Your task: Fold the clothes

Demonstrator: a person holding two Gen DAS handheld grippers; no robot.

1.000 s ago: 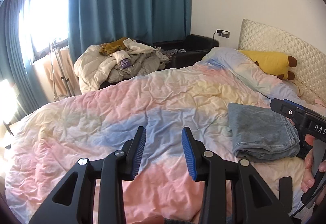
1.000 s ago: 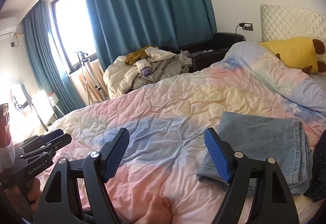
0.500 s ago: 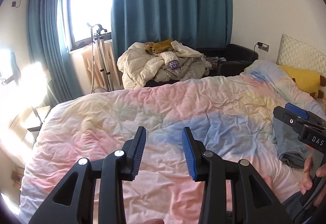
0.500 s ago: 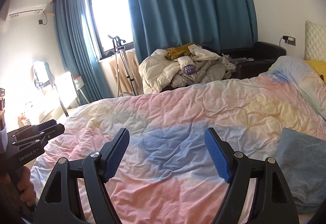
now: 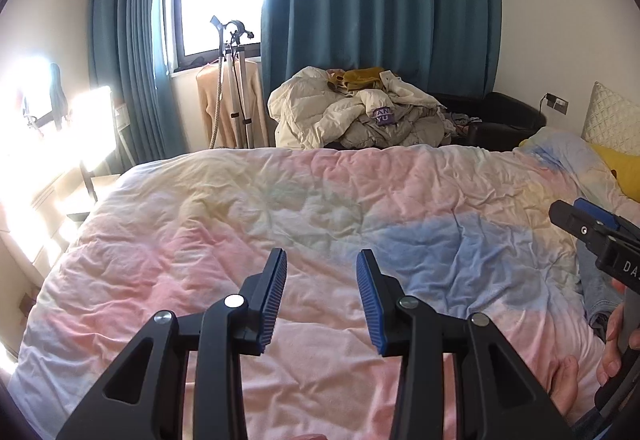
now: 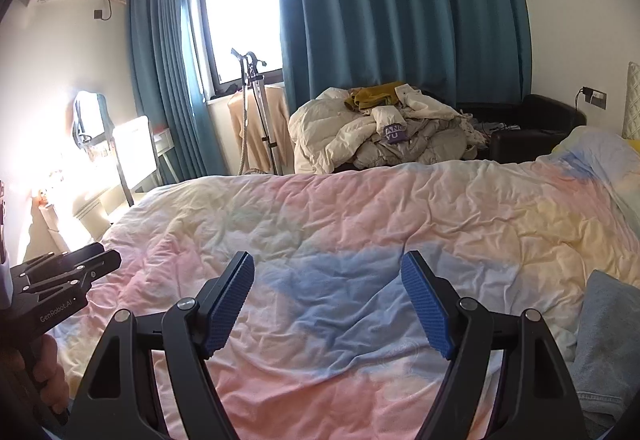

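Note:
A pile of unfolded clothes (image 5: 360,112), cream, grey and mustard, lies beyond the far side of the bed (image 5: 280,224), also in the right wrist view as the pile (image 6: 380,132). Folded blue jeans (image 6: 608,340) rest on the pastel duvet at the right edge; the jeans (image 5: 596,292) show only partly in the left wrist view. My left gripper (image 5: 322,260) hovers over the duvet, open, nothing between its blue pads. My right gripper (image 6: 328,264) stands wider open, also empty, left of the jeans. Each appears in the other's view: right gripper (image 5: 592,232), left gripper (image 6: 68,272).
A garment steamer stand with a peach top (image 5: 232,100) stands by the window. A black sofa (image 5: 508,116) sits under the clothes pile. A yellow plush toy (image 5: 628,168) and quilted headboard are at the right. Sunlit furniture (image 6: 132,156) lines the left wall.
Both grippers swung left across the bed and sank a little. The folded jeans slid to the right edge of both views; the window and steamer stand came into view. Jaws unchanged.

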